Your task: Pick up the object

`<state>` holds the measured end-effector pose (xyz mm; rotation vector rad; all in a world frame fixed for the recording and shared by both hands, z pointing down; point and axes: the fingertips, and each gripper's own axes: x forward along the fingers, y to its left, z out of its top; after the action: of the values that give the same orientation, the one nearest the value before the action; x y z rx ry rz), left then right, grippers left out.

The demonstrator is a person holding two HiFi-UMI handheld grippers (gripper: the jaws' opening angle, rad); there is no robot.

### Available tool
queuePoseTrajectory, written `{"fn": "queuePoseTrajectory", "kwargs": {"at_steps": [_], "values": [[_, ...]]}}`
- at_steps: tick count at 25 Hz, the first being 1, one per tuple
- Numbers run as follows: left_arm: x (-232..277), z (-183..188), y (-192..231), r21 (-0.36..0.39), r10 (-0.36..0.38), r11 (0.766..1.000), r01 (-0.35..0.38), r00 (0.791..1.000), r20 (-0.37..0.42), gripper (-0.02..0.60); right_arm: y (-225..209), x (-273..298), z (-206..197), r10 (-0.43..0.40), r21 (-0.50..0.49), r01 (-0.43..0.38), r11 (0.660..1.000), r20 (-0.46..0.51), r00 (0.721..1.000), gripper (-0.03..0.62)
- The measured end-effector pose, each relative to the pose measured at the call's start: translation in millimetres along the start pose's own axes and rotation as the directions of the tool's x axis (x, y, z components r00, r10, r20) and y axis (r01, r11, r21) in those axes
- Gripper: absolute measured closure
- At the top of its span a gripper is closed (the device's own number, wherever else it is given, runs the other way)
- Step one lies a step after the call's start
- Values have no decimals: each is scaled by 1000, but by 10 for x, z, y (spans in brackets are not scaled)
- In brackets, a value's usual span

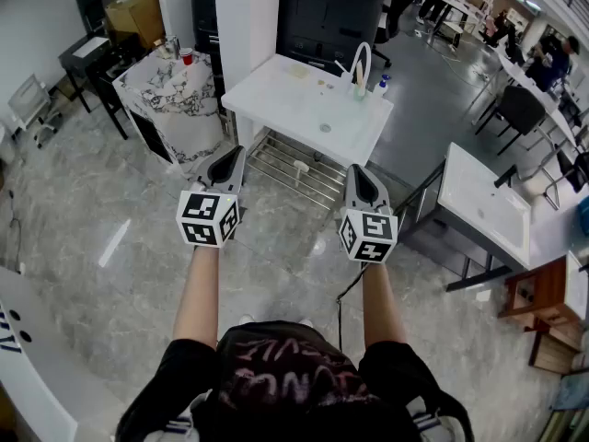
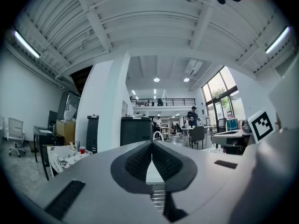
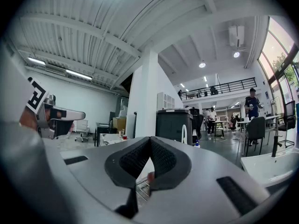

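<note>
I hold both grippers level over the grey floor, short of a white table [image 1: 276, 99]. On that table stand a white curved faucet [image 1: 361, 65], a small bottle with a blue cap [image 1: 382, 83] and a few tiny items [image 1: 324, 128]. My left gripper [image 1: 237, 155] has its jaws closed tip to tip with nothing between them, as the left gripper view [image 2: 152, 146] shows. My right gripper [image 1: 354, 170] is shut and empty too [image 3: 150, 141]. Both point toward the table, well apart from it. Which item is the object I cannot tell.
A wire rack [image 1: 294, 168] sits under the white table. Behind it are a white pillar [image 1: 235, 17] and a black cabinet [image 1: 327, 12]. A marble-patterned table [image 1: 175, 90] with a red cup [image 1: 187, 57] stands to the left, another white table [image 1: 483, 205] and a wooden cabinet [image 1: 543, 302] to the right.
</note>
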<state>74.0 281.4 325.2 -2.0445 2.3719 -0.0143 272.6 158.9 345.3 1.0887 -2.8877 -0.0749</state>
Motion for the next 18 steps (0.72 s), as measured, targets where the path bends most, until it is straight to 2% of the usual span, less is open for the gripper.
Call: {"fn": "queuePoseTrajectory", "kwargs": {"at_steps": [8, 18], "values": [[-56, -20, 59, -5, -1, 1000, 1, 1000, -7, 566, 94, 19, -10, 18, 6, -18, 1000, -13, 1000, 582], [-170, -123, 162, -25, 10, 1000, -10, 1000, -20, 566, 127, 4, -98, -23, 7, 23, 1000, -30, 999, 580]]}}
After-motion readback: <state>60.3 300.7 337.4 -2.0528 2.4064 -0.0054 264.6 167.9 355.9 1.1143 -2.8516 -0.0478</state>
